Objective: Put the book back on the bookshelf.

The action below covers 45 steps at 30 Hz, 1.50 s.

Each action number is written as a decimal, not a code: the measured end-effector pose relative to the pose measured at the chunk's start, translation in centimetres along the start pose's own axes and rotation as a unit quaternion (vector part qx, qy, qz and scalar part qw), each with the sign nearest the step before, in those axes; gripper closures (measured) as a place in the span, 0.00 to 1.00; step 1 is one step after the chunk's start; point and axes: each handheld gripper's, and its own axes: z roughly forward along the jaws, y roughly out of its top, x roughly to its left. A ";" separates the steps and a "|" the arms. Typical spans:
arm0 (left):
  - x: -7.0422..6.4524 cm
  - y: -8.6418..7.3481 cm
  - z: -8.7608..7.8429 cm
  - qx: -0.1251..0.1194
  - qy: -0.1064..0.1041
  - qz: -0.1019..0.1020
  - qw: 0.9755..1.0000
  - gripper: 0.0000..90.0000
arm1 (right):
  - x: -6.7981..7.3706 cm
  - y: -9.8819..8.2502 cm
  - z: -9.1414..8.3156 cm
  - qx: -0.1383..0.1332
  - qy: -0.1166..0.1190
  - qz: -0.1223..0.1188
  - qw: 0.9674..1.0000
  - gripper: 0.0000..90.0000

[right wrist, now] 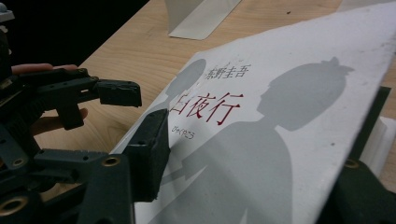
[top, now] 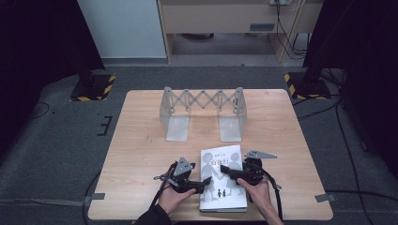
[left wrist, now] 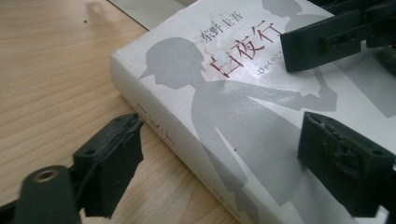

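A thick white paperback book with grey silhouettes of two figures and red characters on its cover (top: 223, 178) lies flat on the light wooden tabletop (top: 141, 154), at the near edge and a little right of the middle, with its spine to the left. It lies just in front of the person, probably so that both hands can reach it without stretching.

The left claw (top: 199, 183) is at the left side of the book. In the left gripper view one black jaw stands on the wood just beside the spine and the other is over the cover, so the jaws straddle this edge, released and not pressing on it. I think it waits there to steady or to lift the spine side.

The right claw (top: 231, 174) comes from the right. In the right gripper view the front cover rises tilted between its two jaws, which seem to clench on it. This looks like the start of opening the book.

Far on the tabletop stands a grey metal expandable bookend rack with a scissor lattice (top: 202, 112), well apart from the book and untouched; perhaps the book goes there later.
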 end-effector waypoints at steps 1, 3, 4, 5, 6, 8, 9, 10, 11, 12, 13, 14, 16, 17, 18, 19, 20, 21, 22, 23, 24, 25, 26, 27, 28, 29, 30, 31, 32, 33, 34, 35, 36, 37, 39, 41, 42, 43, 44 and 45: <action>0.3 0.0 -0.1 -0.001 0.002 -0.006 1.000 0.20 | -0.2 0.1 -0.1 0.003 0.004 0.008 1.000 0.53; 0.6 0.1 -0.3 -0.006 0.002 -0.018 1.000 0.22 | -0.3 0.1 -0.1 0.002 0.007 0.009 1.000 0.56; 0.7 0.1 -0.4 -0.009 0.002 -0.022 1.000 0.22 | -0.3 0.2 -0.2 0.001 0.009 0.016 1.000 0.58; 0.7 0.1 -0.4 -0.009 0.002 -0.022 1.000 0.22 | -0.3 0.2 -0.2 0.001 0.009 0.016 1.000 0.58; 0.9 0.2 -0.5 -0.014 0.005 -0.029 0.999 0.23 | -0.4 0.4 -0.3 0.003 0.013 0.022 1.000 0.60; 1.0 0.2 -0.5 -0.016 0.005 -0.032 0.999 0.23 | -0.3 0.5 -0.4 0.005 0.013 0.026 1.000 0.61; 1.2 0.3 -0.7 -0.019 0.006 -0.035 0.999 0.23 | -0.3 0.6 -0.4 0.005 0.014 0.027 1.000 0.64; 1.2 0.3 -0.7 -0.019 0.006 -0.035 0.999 0.23 | -0.3 0.7 -0.5 0.005 0.017 0.032 0.999 0.65; 1.4 0.3 -0.8 -0.023 0.007 -0.044 0.999 0.23 | -0.2 0.7 -0.5 0.005 0.017 0.035 0.999 0.66; 1.4 0.3 -0.8 -0.023 0.007 -0.044 0.999 0.23 | -0.2 0.8 -0.5 0.004 0.016 0.035 0.999 0.67; 1.5 0.4 -0.9 -0.027 0.006 -0.048 0.998 0.23 | -0.1 0.8 -0.5 0.003 0.017 0.037 0.999 0.68; 1.6 0.4 -1.0 -0.031 0.003 -0.052 0.998 0.23 | -0.1 0.8 -0.6 0.003 0.017 0.041 0.999 0.68; 1.7 0.5 -1.1 -0.036 0.001 -0.056 0.998 0.23 | 0.0 0.9 -0.7 0.001 0.017 0.045 0.999 0.70; 1.7 0.6 -1.1 -0.038 0.000 -0.057 0.998 0.23 | 0.0 0.9 -0.7 -0.001 0.017 0.045 0.999 0.71; 1.7 0.6 -1.1 -0.038 0.000 -0.057 0.998 0.23 | 0.0 0.9 -0.7 -0.001 0.017 0.045 0.999 0.71; 1.8 0.6 -1.1 -0.038 -0.002 -0.059 0.998 0.23 | 0.1 0.9 -0.7 -0.003 0.017 0.046 0.999 0.72; 1.7 0.6 -1.1 -0.038 -0.004 -0.060 0.998 0.22 | 0.1 1.0 -0.9 -0.009 0.019 0.048 0.999 0.74; 1.7 0.6 -1.1 -0.038 -0.004 -0.060 0.998 0.22 | 0.1 1.0 -0.9 -0.009 0.019 0.048 0.999 0.74; 1.7 0.6 -1.2 -0.038 -0.008 -0.060 0.997 0.22 | 0.3 1.1 -1.1 -0.015 0.024 0.050 0.998 0.76; 1.7 0.6 -1.2 -0.038 -0.008 -0.060 0.997 0.22 | 0.3 1.1 -1.1 -0.015 0.024 0.050 0.998 0.76; 1.6 0.5 -1.2 -0.039 -0.015 -0.059 0.997 0.22 | 0.4 1.4 -1.3 -0.020 0.027 0.046 0.998 0.79; 1.5 0.5 -1.1 -0.040 -0.019 -0.060 0.997 0.22 | 0.5 1.5 -1.5 -0.022 0.030 0.048 0.998 0.80; 1.5 0.5 -1.1 -0.040 -0.019 -0.060 0.997 0.22 | 0.5 1.5 -1.6 -0.024 0.032 0.048 0.998 0.81; 1.5 0.6 -1.1 -0.041 -0.021 -0.059 0.997 0.22 | 0.6 1.6 -1.7 -0.026 0.034 0.048 0.998 0.82; 1.3 0.5 -1.0 -0.041 -0.028 -0.060 0.997 0.22 | 0.6 1.7 -1.8 -0.028 0.035 0.048 0.998 0.83; 1.3 0.5 -1.0 -0.041 -0.028 -0.060 0.997 0.22 | 0.6 1.8 -1.9 -0.031 0.037 0.046 0.998 0.84; 1.3 0.5 -1.0 -0.041 -0.030 -0.059 0.997 0.22 | 0.6 1.8 -1.9 -0.031 0.037 0.046 0.998 0.84; 1.3 0.6 -1.0 -0.042 -0.031 -0.060 0.997 0.22 | 0.7 1.9 -2.1 -0.034 0.041 0.047 0.997 0.85; 1.2 0.6 -1.0 -0.042 -0.033 -0.062 0.997 0.22 | 0.8 2.0 -2.2 -0.036 0.043 0.045 0.997 0.86; 1.2 0.6 -0.9 -0.042 -0.037 -0.065 0.996 0.22 | 0.8 2.0 -2.2 -0.036 0.043 0.045 0.997 0.86; 1.1 0.5 -0.9 -0.044 -0.046 -0.068 0.996 0.22 | 0.9 2.1 -2.5 -0.042 0.048 0.040 0.997 0.87; 1.1 0.5 -0.9 -0.044 -0.046 -0.068 0.996 0.21 | 0.9 2.1 -2.5 -0.042 0.048 0.040 0.997 0.87; 1.1 0.5 -0.9 -0.044 -0.048 -0.068 0.996 0.21 | 1.1 2.1 -2.6 -0.045 0.051 0.037 0.997 0.88; 1.0 0.5 -0.9 -0.044 -0.051 -0.068 0.995 0.21 | 1.2 2.2 -2.8 -0.049 0.053 0.033 0.997 0.88; 0.9 0.5 -0.8 -0.043 -0.059 -0.066 0.995 0.20 | 1.6 2.3 -3.0 -0.054 0.059 0.021 0.997 0.89; 0.7 0.4 -0.6 -0.043 -0.066 -0.063 0.995 0.16 | 2.1 2.4 -3.3 -0.062 0.068 0.006 0.996 0.90; 0.5 0.4 -0.5 -0.047 -0.075 -0.063 0.994 0.15 | 2.1 2.5 -3.4 -0.064 0.072 0.003 0.995 0.90; 0.5 0.4 -0.5 -0.047 -0.075 -0.063 0.994 0.12 | 2.2 2.5 -3.5 -0.066 0.074 0.001 0.995 0.91; 0.4 0.3 -0.4 -0.047 -0.079 -0.060 0.994 0.12 | 2.2 2.5 -3.5 -0.066 0.074 0.001 0.995 0.91; 0.3 0.3 -0.2 -0.043 -0.085 -0.056 0.994 0.03 | 2.1 2.4 -3.6 -0.073 0.080 -0.002 0.994 0.91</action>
